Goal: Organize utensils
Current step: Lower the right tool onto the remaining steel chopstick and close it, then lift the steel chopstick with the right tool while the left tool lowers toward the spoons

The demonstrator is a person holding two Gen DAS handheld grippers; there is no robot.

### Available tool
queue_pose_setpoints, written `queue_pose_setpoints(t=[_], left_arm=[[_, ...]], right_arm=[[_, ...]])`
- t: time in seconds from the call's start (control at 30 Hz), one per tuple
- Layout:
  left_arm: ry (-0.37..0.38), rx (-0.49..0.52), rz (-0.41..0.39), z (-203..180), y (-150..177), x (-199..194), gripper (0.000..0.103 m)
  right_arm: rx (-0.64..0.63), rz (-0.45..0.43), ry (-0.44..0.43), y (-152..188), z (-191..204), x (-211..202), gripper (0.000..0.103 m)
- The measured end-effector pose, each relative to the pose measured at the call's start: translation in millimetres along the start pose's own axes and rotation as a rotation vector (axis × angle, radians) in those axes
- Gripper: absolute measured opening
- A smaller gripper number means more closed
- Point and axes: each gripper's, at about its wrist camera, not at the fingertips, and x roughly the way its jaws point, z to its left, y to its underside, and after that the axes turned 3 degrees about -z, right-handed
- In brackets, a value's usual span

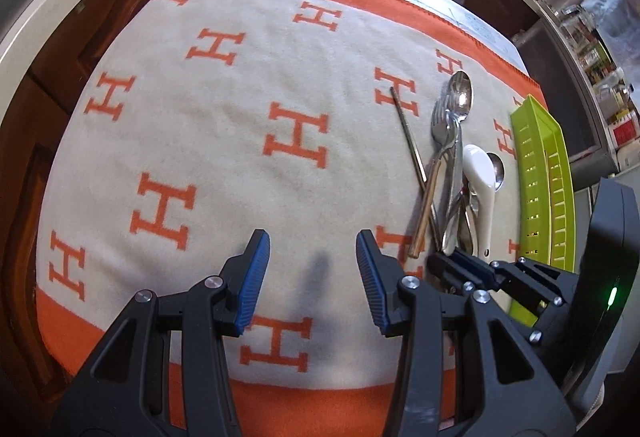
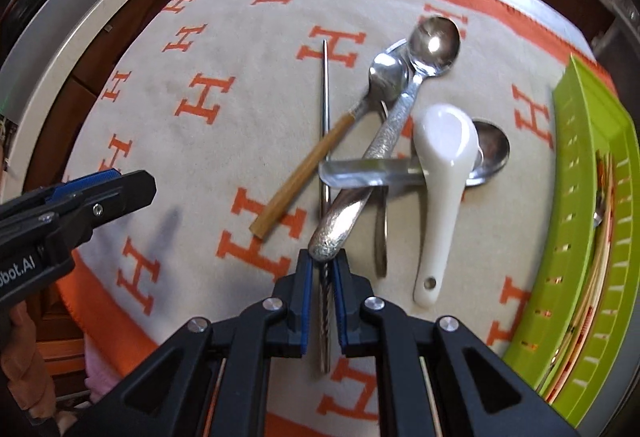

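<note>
My right gripper is nearest, its blue pads nearly closed on the twisted end of a thin metal chopstick, which runs straight away from me across the blanket toward its far edge. The rounded tip of the embossed metal spoon's handle sits right at my fingertips, lying over the chopstick; whether the pads also touch it I cannot tell.

The utensils lie in a crossed heap on the right half of the blanket. A wooden-handled spoon slants across the chopstick, its bowl beside the embossed spoon's bowl toward the far edge. A flat-handled steel spoon lies crosswise under a white ceramic spoon, whose handle points to the near edge.

A green slotted tray rests along the blanket's right edge, just beside the heap, with a few utensils already inside.

My left gripper hangs over the blanket's near-middle, left of the heap, jaws about half open with nothing between them, only bare cloth below.
</note>
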Motion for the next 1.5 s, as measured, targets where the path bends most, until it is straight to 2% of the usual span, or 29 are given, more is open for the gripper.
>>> queue_pose_setpoints(t=[0.17,0.3,0.5,0.67,0.8,1.1,1.33,1.5], left_arm=[[0.037,0.061,0.015,-25,-17,13,0.042],[0.090,0.098,0.068,-47,-29,30,0.042],[0.043,0.203,0.054,-83,-44,48,0.041],[0.030,0.285,0.064,-103,-55,61,0.017],[0.030,0.326,0.089,-113,-63,71,0.007],[0.020,0.388,0.165,-131,-70,95,0.005],[-0.059,0.483,0.185,-149,-66,103,0.005],[-0.079,0.478,0.216,-151,-68,106,0.007]], right_arm=[[-0.058,-0.042,0.044,6,6,-2,0.007],[0.018,-0.024,-0.047,10,-12,-6,0.006],[0.100,0.009,-0.179,20,-29,-7,0.006],[0.126,0.026,-0.241,27,-34,-7,0.006],[0.141,0.037,-0.280,33,-39,-9,0.006],[0.162,0.062,-0.322,52,-55,-18,0.006],[0.171,0.086,-0.313,65,-66,-26,0.007],[0.175,0.089,-0.299,64,-69,-26,0.008]])
